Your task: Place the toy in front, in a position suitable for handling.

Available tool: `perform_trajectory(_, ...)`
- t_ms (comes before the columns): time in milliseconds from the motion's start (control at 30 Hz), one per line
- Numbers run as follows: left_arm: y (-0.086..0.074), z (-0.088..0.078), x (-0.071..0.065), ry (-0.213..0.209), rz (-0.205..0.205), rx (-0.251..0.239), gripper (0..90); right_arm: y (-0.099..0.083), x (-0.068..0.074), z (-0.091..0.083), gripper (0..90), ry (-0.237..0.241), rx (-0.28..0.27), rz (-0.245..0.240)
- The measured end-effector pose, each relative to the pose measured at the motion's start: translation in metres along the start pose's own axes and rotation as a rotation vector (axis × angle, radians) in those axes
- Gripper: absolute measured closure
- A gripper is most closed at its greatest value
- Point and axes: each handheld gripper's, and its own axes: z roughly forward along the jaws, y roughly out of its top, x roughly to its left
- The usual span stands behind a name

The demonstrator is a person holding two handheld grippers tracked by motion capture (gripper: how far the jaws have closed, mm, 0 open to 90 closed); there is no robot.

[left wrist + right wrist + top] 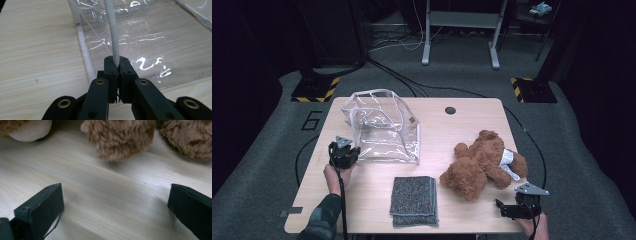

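A clear plastic bag (382, 127) stands open on the left half of the wooden table (462, 120). My left gripper (344, 154) is at its near left corner, shut on the bag's white cord handle (111, 32), which rises up between the jaws. A brown teddy bear (484, 164) lies on the right half, with a silver tag on one limb. My right gripper (516, 210) is just in front of the bear, low over the table and open, with nothing between its jaws; the bear's furry limbs (120, 137) are a short way beyond them.
A folded grey cloth (413, 200) lies near the front edge between the two grippers. A round cable hole (450, 110) sits near the table's far edge. Cables and a metal stand (461, 30) are on the floor beyond.
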Motion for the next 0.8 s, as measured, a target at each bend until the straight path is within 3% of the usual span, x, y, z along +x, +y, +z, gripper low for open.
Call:
perform_trajectory(67,0.000,-0.001,0.003,0.011,0.015,0.007,86.8,0.000,0.000,0.000,0.0,0.000,0.000,0.000)
perform_trajectory(800,-0.007,-0.012,0.035,0.104,-0.030,0.008,86.8,0.000,0.000,0.000,0.0,-0.005,-0.002,0.002)
